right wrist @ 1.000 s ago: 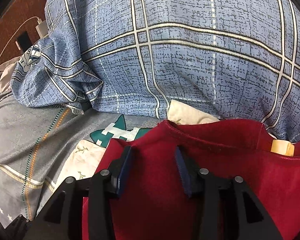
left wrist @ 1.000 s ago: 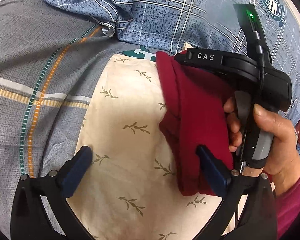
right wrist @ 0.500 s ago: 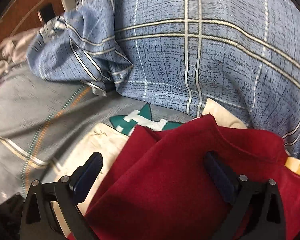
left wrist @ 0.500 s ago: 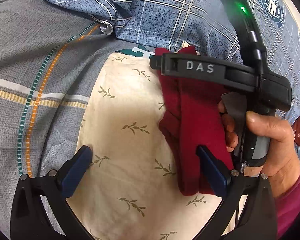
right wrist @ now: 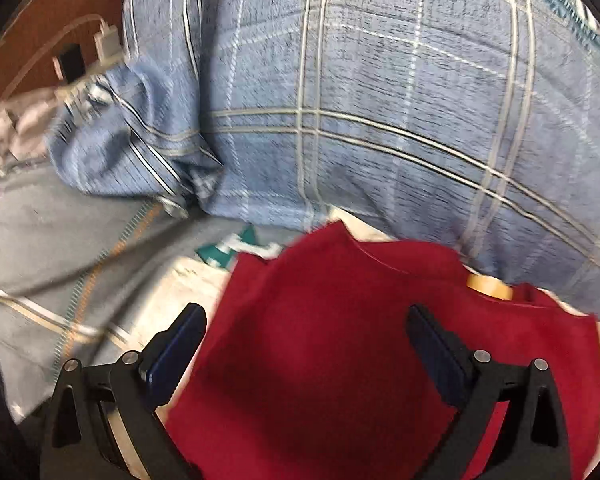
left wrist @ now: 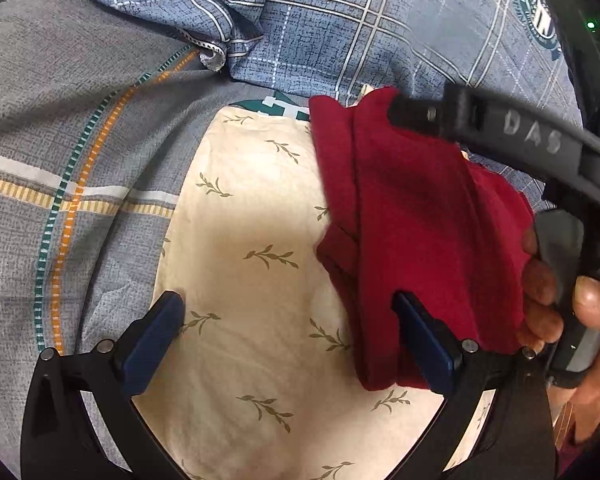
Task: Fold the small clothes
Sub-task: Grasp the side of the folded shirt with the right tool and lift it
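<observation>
Left-wrist view. The left gripper [left wrist: 288, 328] stood wide open and held nothing: its left jaw lay over the cream leaf-print cloth [left wrist: 252, 240], with the grey striped bedsheet [left wrist: 60, 128] farther left, and its right jaw rested against the lower edge of the red garment [left wrist: 412, 216]. The garment lay mostly to the right of the jaw gap, partly folded, its long axis running away from the jaws toward the blue plaid quilt [left wrist: 340, 20]. A doubled fold ran along its left margin.

Right-wrist view, motion-blurred. The right gripper [right wrist: 304, 344] was likewise wide open and empty. The red garment [right wrist: 340, 340] filled the space between and ahead of its jaws, one corner pointing away toward the quilt.

Judged properties: the fabric appeared soft, light and limp, likely to sag and unfold if lifted from one point. A pinch at a corner or along the hemmed edge seemed best.
</observation>
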A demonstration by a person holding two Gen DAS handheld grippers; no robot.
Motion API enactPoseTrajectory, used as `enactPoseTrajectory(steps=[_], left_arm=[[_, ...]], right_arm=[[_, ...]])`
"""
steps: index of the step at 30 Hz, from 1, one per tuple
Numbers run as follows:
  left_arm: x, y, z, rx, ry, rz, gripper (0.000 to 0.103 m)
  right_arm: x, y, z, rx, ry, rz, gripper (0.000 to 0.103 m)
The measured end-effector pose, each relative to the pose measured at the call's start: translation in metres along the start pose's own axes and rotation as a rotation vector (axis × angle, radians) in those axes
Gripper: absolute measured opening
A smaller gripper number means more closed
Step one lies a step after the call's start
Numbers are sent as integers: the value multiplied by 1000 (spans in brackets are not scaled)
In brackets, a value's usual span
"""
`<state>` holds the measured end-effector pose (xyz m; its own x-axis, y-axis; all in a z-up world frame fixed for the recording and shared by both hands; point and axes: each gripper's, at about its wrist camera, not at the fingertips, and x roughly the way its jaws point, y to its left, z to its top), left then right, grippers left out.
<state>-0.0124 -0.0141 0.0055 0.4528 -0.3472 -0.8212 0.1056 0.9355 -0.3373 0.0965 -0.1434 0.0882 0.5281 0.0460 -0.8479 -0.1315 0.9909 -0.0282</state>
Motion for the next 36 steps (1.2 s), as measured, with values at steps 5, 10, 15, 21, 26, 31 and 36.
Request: enactPoseTrajectory(steps=[5,10,15,21,26,31,36], left_arm=[[-6,2,-3,1,3,-17,103],[-13,3,-9,47,-4,-54,103],[-20,6,-13,59,8,-84,103],[-25,9,-9,-30,43,-88,103],[-28,9,-10,-44,34,-85,103],[-31,4,-12,-33,29,-67,103],[-27,-1,-9,-36,27,-57,103]], right_arm=[[13,-2,-15,71,72,-99,102],[33,-7,-31,144,75,-128,103],[34,-9,-30,129,92,-106,103],[2,-11,-1,170,41,-63,98],[35,25,16,57,166,-60,97],[65,38,15,8,188,-177,94],[53,29,9,17,114,-171,66]])
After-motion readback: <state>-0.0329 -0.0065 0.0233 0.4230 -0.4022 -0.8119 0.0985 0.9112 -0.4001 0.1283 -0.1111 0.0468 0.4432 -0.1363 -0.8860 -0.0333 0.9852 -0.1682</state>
